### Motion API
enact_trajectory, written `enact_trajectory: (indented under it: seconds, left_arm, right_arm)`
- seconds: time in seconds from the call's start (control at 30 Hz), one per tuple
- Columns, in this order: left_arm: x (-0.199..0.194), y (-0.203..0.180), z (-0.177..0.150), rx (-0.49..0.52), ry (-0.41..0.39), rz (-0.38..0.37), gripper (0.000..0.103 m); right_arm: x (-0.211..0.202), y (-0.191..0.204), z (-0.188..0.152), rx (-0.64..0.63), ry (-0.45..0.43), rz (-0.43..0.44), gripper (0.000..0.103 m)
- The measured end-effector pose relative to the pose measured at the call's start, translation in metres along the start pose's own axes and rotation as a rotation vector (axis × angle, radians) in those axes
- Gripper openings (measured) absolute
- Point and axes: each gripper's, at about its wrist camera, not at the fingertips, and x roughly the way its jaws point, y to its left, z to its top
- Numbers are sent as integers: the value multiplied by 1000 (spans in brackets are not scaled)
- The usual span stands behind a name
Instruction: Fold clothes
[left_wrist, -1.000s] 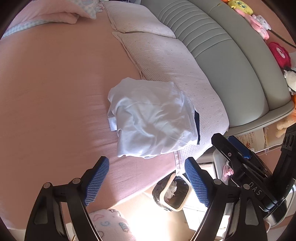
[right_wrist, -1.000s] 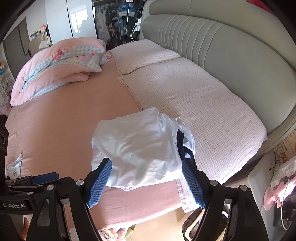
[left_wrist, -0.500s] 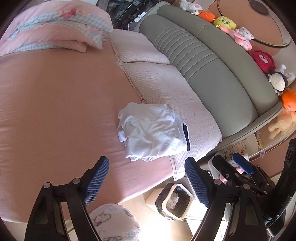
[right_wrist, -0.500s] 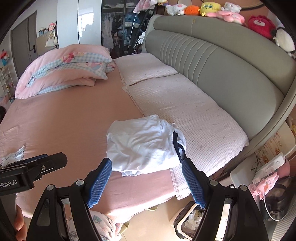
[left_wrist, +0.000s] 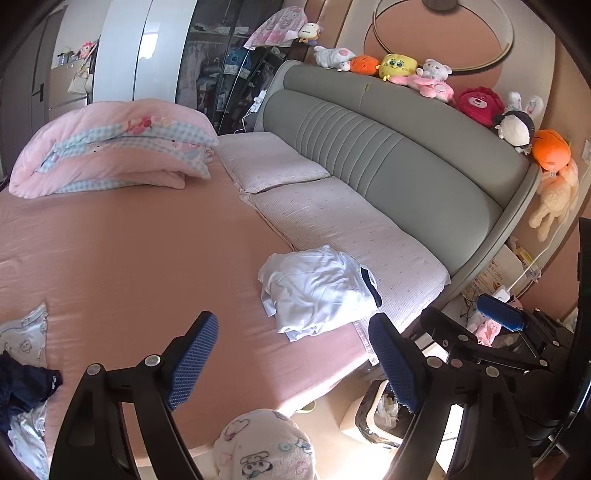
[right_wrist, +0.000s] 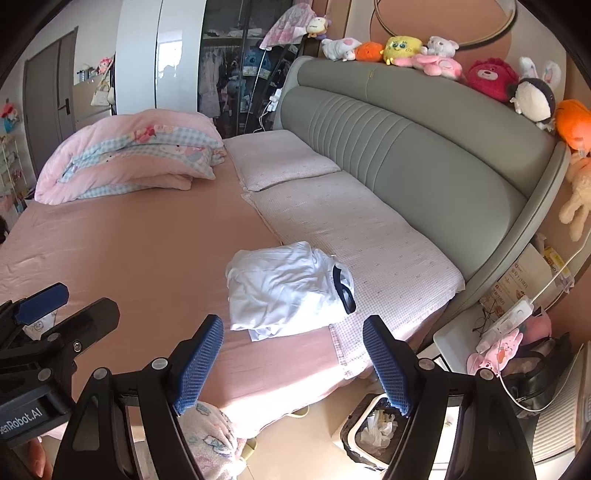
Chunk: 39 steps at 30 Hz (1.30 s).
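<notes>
The left gripper (left_wrist: 295, 360) hangs above the near edge of the bed with its blue-padded jaws spread wide and nothing between them. The right gripper (right_wrist: 293, 360) is likewise wide apart and empty, raised over the same edge; in the left wrist view it shows at the right (left_wrist: 498, 317), and the left one shows at the left of the right wrist view.

Beyond both, the folded white garment with dark navy trim (left_wrist: 317, 291) lies on the pink bed sheet (left_wrist: 129, 258), its far side resting against the near checked pale-pink pillow (left_wrist: 354, 236). It is well apart from either gripper.

A second pillow of the same kind (left_wrist: 269, 160) sits farther along, beside a folded pink and blue-checked quilt (left_wrist: 114, 147). Behind them runs the grey padded headboard (left_wrist: 388, 155), with a row of plush toys (left_wrist: 421, 77) along its top. At the bed's left edge lies a small heap of unfolded clothes (left_wrist: 22, 369). On the floor below stands a lined waste bin (right_wrist: 373, 432).
</notes>
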Motion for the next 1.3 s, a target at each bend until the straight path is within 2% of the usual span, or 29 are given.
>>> enact_trajectory:
  seconds: [0.1,0.33,0.53,0.67,0.97,1.17,1.3]
  left_arm:
    - [-15,-2,-8,4,-3,-8,84]
    - [-45,-10,-28,99,-36,66,84]
    - [-63,-21,-30,128,-62,65,84]
    - [-68,-30,-25,159,-79,76,84]
    - [-69,-31,-13,138,-67,31,84]
    - [-69,-30,-13,151,-91,77,84]
    - [-65,-32,-14,170,-83,77,84]
  right_arm:
    - [-15,1,-6,19,-8,-9,78]
    - [-45,-1,-33,46,-20,-12,78]
    - [-67,-1,-46,65,-34,9,78]
    - [-77,-4,-47,76,-45,-17,78]
    - [-77,-15,-42,120,-47,25,78]
    - [-70,-11,-41,107,-35,37,78]
    - [-67,-8,-42,106,-29,43,78]
